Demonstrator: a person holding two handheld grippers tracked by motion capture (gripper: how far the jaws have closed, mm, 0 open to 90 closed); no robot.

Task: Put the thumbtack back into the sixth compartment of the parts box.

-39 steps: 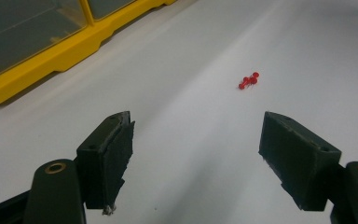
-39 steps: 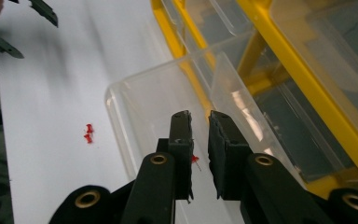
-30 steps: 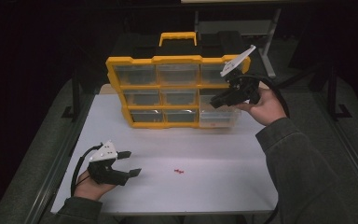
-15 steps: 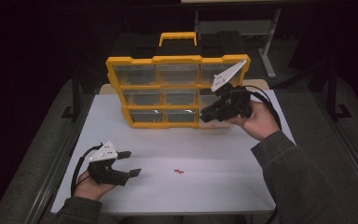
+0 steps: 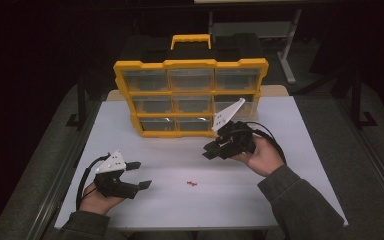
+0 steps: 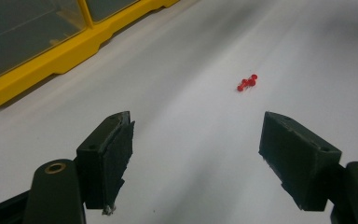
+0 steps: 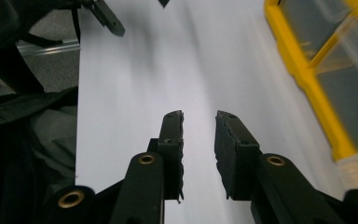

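My left gripper [image 5: 139, 175] rests low on the white table [image 5: 300, 165] with its jaws spread wide and nothing between them, and from there the red pushpins [image 5: 192, 183] lie ahead of its tips and a little off to one side, a short reach across bare tabletop. In the left gripper view the same little cluster [image 6: 247, 83] sits beyond the gap between the two pads, nearer the right-hand pad's line than the left one's, with its long axis running slantwise across my line of approach rather than along it; I judge I would have to turn the wrist slightly to bring the pads across the narrow way. My right gripper [image 5: 209, 151] hangs just in front of the yellow organizer [image 5: 190, 64], jaws narrow with a slim gap and empty; they have just been opening a little. From its tips the pins lie below and toward me, near, yet I reckon the left gripper is the better placed, already down at table height and facing them. The high view gives me both hands and the pins together; the right gripper view looks along the table beside the organizer's yellow frame [image 7: 303, 74], blurred, with the left gripper's jaw tips [image 7: 109, 21] far off.
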